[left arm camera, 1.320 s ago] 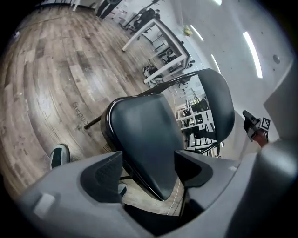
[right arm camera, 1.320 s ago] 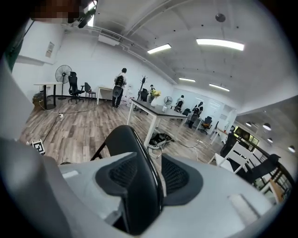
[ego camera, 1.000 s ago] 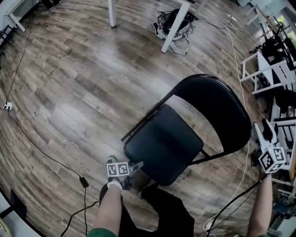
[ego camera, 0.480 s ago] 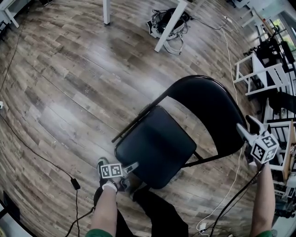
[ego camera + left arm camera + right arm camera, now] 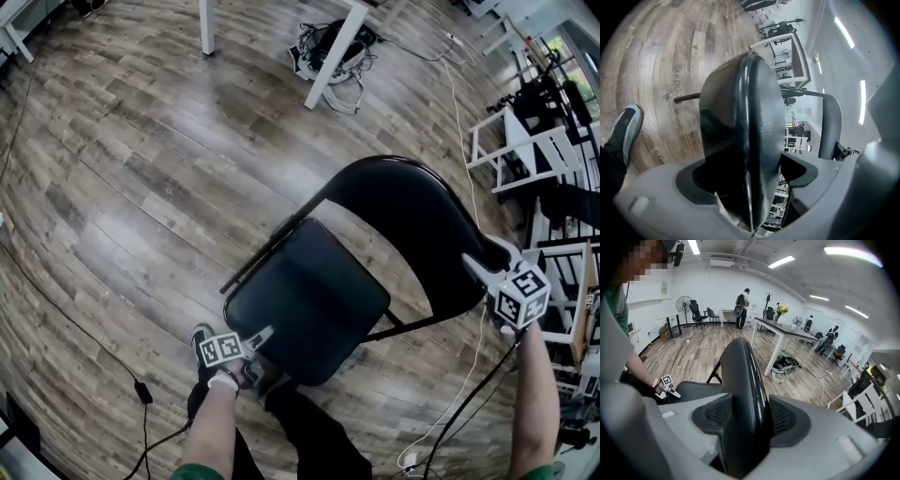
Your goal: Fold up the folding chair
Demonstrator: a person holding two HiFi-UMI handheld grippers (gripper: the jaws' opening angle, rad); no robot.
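The black folding chair stands open on the wood floor, its seat (image 5: 305, 300) level and its curved backrest (image 5: 412, 220) upright. My left gripper (image 5: 251, 341) is at the seat's near front corner. In the left gripper view the padded seat edge (image 5: 761, 117) fills the gap between the jaws of the left gripper (image 5: 750, 176), which is shut on it. My right gripper (image 5: 483, 265) sits on the backrest's right edge. Its jaws have just been closing, and in the right gripper view both pads of the right gripper (image 5: 747, 420) press on the backrest rim (image 5: 745, 380).
White table legs (image 5: 328, 56) and a bag with tangled cables (image 5: 337, 42) lie beyond the chair. White frames and racks (image 5: 525, 150) crowd the right side. Cables (image 5: 141, 389) run over the floor at left, and my shoe (image 5: 200, 337) is beside the left gripper.
My right gripper has come down and to the left, from beside the backrest onto its right edge. The left gripper has stayed at the seat's front corner.
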